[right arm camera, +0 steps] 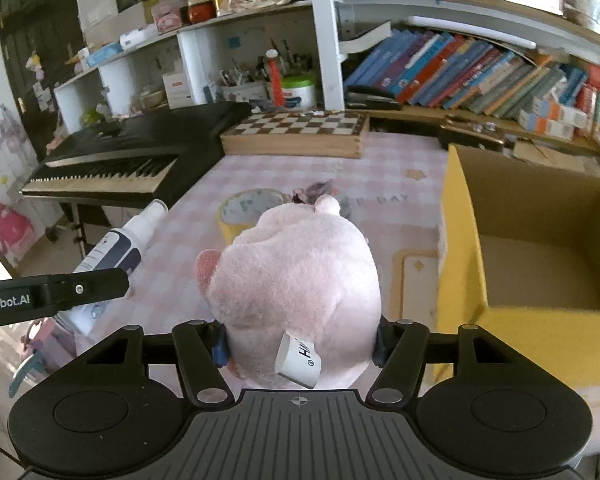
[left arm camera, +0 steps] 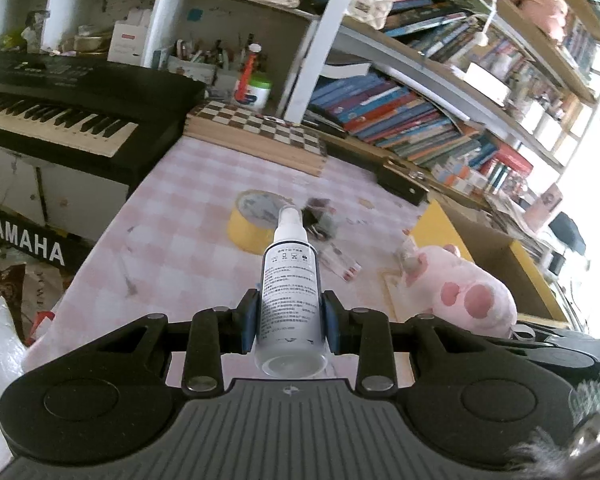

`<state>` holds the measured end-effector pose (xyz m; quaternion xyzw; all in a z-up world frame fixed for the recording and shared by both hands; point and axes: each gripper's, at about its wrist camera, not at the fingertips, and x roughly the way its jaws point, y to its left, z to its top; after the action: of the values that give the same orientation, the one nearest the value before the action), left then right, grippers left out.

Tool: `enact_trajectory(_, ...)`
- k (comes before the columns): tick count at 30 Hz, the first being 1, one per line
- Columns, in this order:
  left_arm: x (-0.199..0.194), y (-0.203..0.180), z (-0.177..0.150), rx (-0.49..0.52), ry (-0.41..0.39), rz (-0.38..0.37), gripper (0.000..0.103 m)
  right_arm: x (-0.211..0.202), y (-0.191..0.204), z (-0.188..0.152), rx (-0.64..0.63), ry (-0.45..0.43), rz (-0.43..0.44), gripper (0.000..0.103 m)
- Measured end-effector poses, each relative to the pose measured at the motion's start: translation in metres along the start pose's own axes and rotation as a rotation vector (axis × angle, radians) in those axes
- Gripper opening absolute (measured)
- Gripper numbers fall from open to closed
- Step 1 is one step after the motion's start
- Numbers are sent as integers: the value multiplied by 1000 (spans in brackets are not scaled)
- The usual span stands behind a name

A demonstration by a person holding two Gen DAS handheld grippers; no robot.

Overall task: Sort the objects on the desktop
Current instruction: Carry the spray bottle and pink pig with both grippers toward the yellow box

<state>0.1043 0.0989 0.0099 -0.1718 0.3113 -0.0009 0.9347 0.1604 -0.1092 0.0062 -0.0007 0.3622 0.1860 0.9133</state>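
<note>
My left gripper (left arm camera: 288,322) clamps the spray bottle (left arm camera: 290,292) by its body, nozzle forward; my right gripper (right arm camera: 300,344) squeezes the plush pig (right arm camera: 296,280). Both hang above the table (left arm camera: 172,240), probably bound for the box (right arm camera: 540,240) at its right edge.

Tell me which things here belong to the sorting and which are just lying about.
Job:
- spray bottle, clamped in left gripper
- pink plush toy, clamped in right gripper
- yellow box, open
- yellow tape roll, probably

Lying about:
- keyboard
- chessboard
- books
</note>
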Motion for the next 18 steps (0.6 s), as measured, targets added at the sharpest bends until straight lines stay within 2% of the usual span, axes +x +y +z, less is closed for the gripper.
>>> enact_trajectory(9, -40, -1, -35, 5, 16, -42, 30, -37, 15, -40, 25, 5, -18, 62)
enact_trajectory(18, -62, -12, -63, 51, 55, -114, 30, -74, 10, -77, 106, -2, -106, 62)
